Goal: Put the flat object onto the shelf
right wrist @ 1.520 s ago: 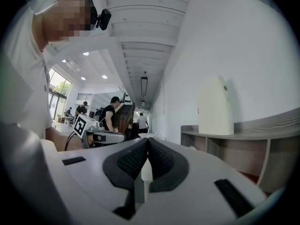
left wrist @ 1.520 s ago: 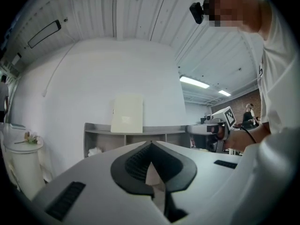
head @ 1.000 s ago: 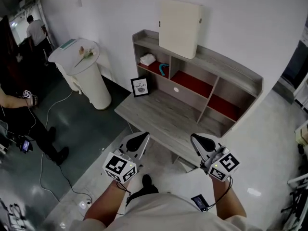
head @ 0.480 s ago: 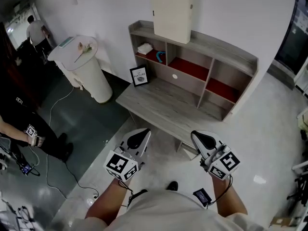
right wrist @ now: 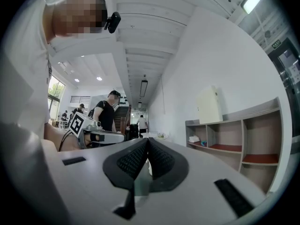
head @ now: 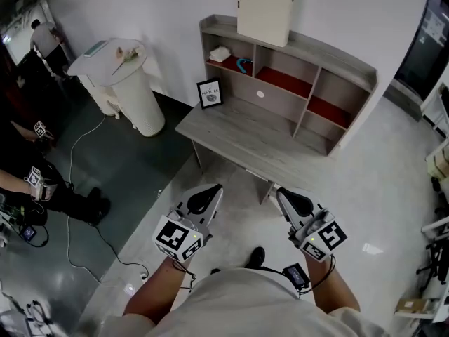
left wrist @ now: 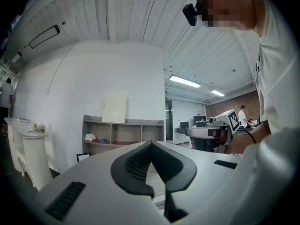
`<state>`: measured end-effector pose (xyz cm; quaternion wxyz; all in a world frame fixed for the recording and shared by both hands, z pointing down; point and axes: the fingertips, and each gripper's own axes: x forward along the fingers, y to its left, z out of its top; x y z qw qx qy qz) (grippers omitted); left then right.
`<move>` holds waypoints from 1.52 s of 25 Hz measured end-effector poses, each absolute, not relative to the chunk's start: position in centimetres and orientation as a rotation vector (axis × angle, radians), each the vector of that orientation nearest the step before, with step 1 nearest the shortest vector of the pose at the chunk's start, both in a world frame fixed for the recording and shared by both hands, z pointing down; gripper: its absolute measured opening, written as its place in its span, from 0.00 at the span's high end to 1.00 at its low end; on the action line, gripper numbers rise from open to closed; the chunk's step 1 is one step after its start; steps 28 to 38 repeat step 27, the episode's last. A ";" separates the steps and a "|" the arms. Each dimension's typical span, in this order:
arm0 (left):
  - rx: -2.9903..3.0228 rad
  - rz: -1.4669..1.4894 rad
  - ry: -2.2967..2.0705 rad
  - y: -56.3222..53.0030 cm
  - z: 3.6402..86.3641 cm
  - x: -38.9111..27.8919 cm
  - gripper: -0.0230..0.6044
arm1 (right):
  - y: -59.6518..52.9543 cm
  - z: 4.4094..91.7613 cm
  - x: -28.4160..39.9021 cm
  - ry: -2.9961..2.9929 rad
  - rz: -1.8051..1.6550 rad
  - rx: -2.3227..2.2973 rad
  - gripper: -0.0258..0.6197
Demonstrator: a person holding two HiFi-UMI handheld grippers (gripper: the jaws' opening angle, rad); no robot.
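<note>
Left hand-held gripper (head: 212,189): I hold it low above the floor, short of the counter and pointing toward it. Its jaws are clenched together, pad against pad, with nothing between them.
Right hand-held gripper (head: 281,192): I hold it level with the left one and well apart from it, also aimed at the counter. Its jaws are pressed closed and grasp nothing.
Flat cream board (head: 265,9): it stands upright on the top of the shelf and leans against the white wall, above the left and middle compartments. Neither hand-held gripper touches it.
Shelf (head: 335,55): a grey wooden unit along the back of the counter, against the wall, with three open compartments floored in red.
Left compartment: a folded white cloth (head: 219,53) lies in it, with a small teal thing (head: 243,64) just beside the cloth.
Counter (head: 245,135): grey wood, carrying the shelf at its rear edge.
Picture frame (head: 210,93): small and black-edged, with the word NATURE on its print. It stands on the counter's left rear corner, just beside the shelf's left wall.
White pedestal (head: 130,93): round, on the floor left of the counter, with a flower (head: 126,53) lying on its top.
Floor (head: 393,188): pale and glossy under me, dark grey to the left, where a black cable (head: 77,209) trails.
Person (head: 35,181): in dark clothes at the left edge.
</note>
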<state>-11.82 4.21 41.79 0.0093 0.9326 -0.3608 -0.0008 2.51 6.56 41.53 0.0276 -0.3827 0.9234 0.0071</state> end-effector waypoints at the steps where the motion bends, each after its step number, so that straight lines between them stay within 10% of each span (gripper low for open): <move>1: 2.913 -0.002 -1.125 5.1 41.9 -12.7 0.94 | 7.4 41.6 1.6 2.849 0.026 -1.188 0.93; 38: 2.917 -0.018 -1.096 16.2 43.2 -24.0 0.94 | 18.1 43.1 -10.4 2.866 0.041 -1.220 0.93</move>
